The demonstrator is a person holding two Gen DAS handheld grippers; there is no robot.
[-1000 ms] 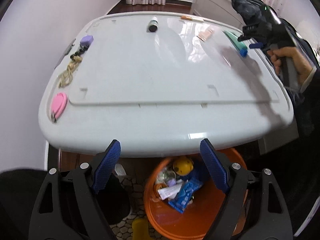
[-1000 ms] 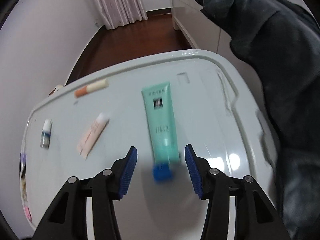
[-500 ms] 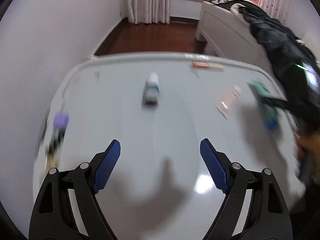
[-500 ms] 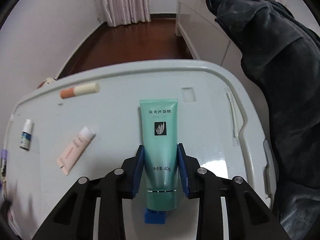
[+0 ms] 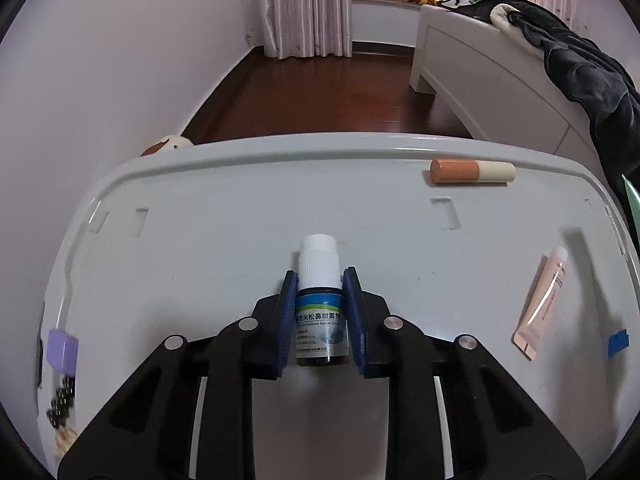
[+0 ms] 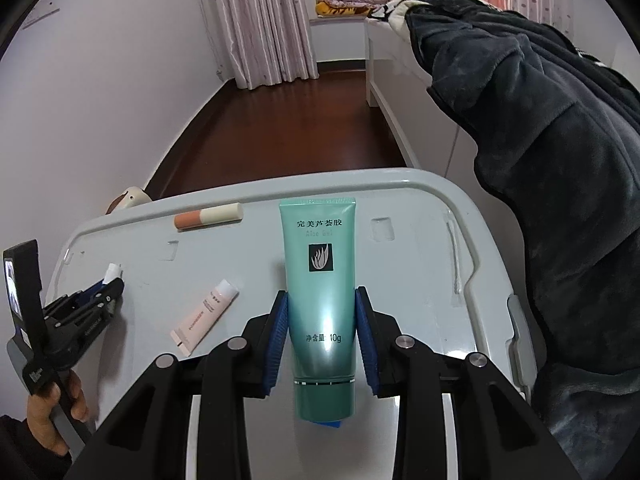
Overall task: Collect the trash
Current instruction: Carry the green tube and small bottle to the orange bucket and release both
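My left gripper [image 5: 319, 280] is shut on a small dark spray bottle [image 5: 319, 320] with a white cap, lying on the white table [image 5: 240, 220]. My right gripper [image 6: 321, 300] is shut on a teal aloe gel tube [image 6: 320, 280] with a blue cap at its near end. In the right wrist view the left gripper [image 6: 108, 288] shows at the left, held by a hand, with the bottle's white cap [image 6: 112, 270] between its fingers. A pink tube [image 5: 542, 300] [image 6: 206, 312] and an orange-and-cream stick [image 5: 472, 171] [image 6: 208, 216] lie loose on the table.
A purple block [image 5: 61, 350], dark beads [image 5: 60, 404] and a cord lie at the table's left edge. A bed with a dark garment [image 6: 540, 140] stands to the right. Dark wood floor and curtains lie beyond the table.
My left gripper moved from the table's front edge forward to the bottle and shut on it. My right gripper shut on the teal tube and has lifted its view slightly.
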